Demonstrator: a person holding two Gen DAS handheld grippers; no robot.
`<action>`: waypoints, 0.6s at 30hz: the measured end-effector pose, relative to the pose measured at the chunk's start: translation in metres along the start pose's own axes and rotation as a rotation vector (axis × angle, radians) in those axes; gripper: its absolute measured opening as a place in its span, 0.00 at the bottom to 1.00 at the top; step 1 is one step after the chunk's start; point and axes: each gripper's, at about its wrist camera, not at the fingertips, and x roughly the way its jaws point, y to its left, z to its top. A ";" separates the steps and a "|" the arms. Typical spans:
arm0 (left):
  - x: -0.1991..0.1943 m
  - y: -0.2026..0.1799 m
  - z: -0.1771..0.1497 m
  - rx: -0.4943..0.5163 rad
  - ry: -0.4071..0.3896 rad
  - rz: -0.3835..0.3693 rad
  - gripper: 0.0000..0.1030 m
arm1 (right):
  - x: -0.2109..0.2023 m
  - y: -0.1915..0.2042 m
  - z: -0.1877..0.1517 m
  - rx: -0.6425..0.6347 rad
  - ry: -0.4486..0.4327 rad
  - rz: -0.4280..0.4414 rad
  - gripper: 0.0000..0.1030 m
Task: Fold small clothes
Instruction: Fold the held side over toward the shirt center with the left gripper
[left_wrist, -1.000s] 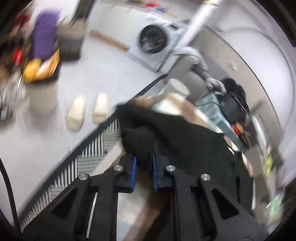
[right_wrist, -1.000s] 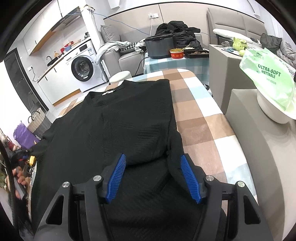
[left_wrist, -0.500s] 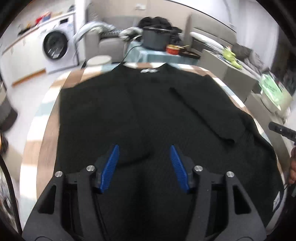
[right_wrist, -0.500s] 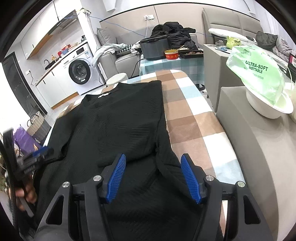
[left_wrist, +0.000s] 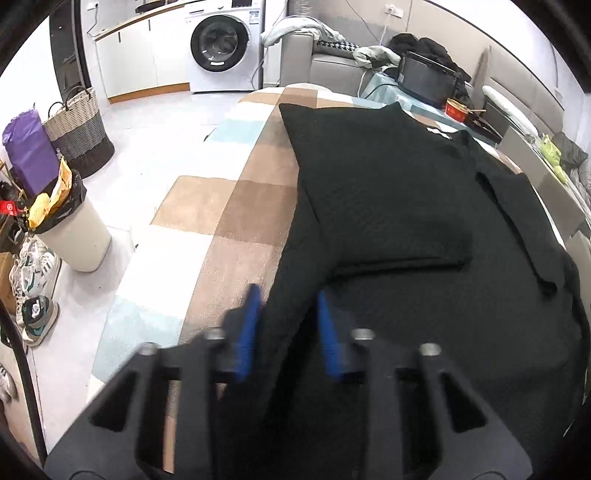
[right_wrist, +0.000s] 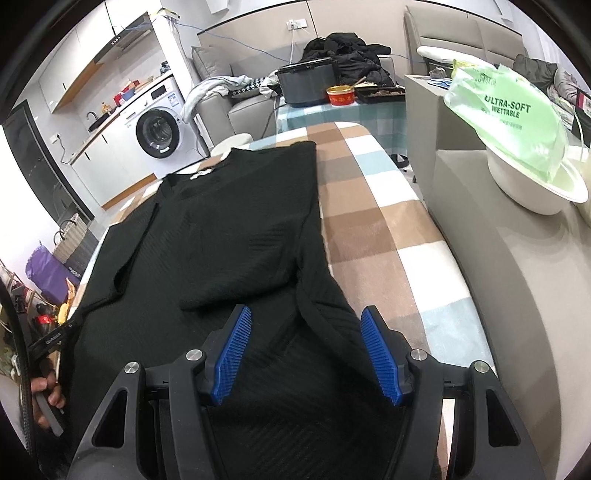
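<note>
A black knit sweater (left_wrist: 399, 206) lies flat on the checked table cover (left_wrist: 207, 236), both sleeves folded in over the body. It also shows in the right wrist view (right_wrist: 236, 236). My left gripper (left_wrist: 286, 325) is open, its blurred blue pads either side of the sweater's left edge near the hem. My right gripper (right_wrist: 306, 347) is open over the sweater's right side, where the folded sleeve (right_wrist: 325, 295) runs between the pads. Nothing is held.
Left of the table stand a lined bin (left_wrist: 70, 229), baskets (left_wrist: 79, 129) and shoes (left_wrist: 37, 317) on the floor. A grey cabinet (right_wrist: 491, 236) with a white bowl and green bag (right_wrist: 517, 122) stands right. A washing machine (left_wrist: 221, 48) and sofa are behind.
My left gripper opened and let go of the left sleeve, now folded over the body, then swung down to the sweater's left edge. My right gripper stayed open and shifted slightly.
</note>
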 end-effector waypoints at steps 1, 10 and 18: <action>0.001 0.005 0.000 -0.002 -0.003 -0.003 0.08 | 0.002 -0.001 0.000 0.004 0.006 -0.002 0.62; -0.003 0.025 -0.006 -0.062 -0.014 -0.008 0.08 | 0.020 -0.009 -0.005 0.004 0.059 -0.042 0.61; -0.032 0.031 -0.028 -0.084 -0.009 -0.016 0.09 | 0.044 -0.005 0.001 -0.083 0.070 -0.126 0.08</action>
